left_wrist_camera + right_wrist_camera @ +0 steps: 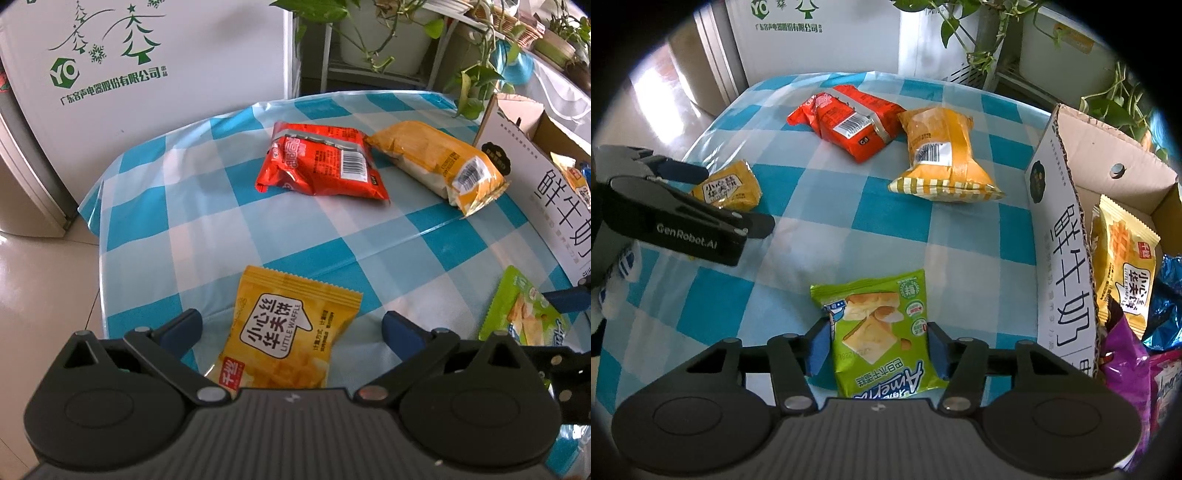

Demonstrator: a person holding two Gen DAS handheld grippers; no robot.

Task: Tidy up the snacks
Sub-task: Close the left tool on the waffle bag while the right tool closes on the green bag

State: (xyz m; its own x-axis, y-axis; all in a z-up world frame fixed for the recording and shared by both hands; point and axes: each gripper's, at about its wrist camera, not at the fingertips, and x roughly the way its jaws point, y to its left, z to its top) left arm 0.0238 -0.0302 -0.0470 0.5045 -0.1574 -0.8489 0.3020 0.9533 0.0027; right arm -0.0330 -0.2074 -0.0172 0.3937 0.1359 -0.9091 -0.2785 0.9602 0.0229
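We log 2 grippers over the blue-and-white checked tablecloth (207,206). The left gripper (291,330) has its fingers spread wide apart; the yellow waffle packet (286,334) lies flat on the cloth between them, touching neither blue pad, its near end running under the gripper body. From the right wrist view the same packet (727,188) sits between the left gripper's (738,199) 2 dark fingers.

The right gripper (877,349) has its fingers drawn in against the green cracker packet (882,332): both blue pads touch the packet's 2 long edges, about halfway along it. We cannot tell whether the packet is lifted off the cloth.

Further back lie a red snack packet (321,162) and an orange-yellow bread packet (439,162), barcode sides up, their near corners touching. At the right stands an open cardboard box (1067,229) with several snack packets inside, among them 1 more yellow waffle packet.
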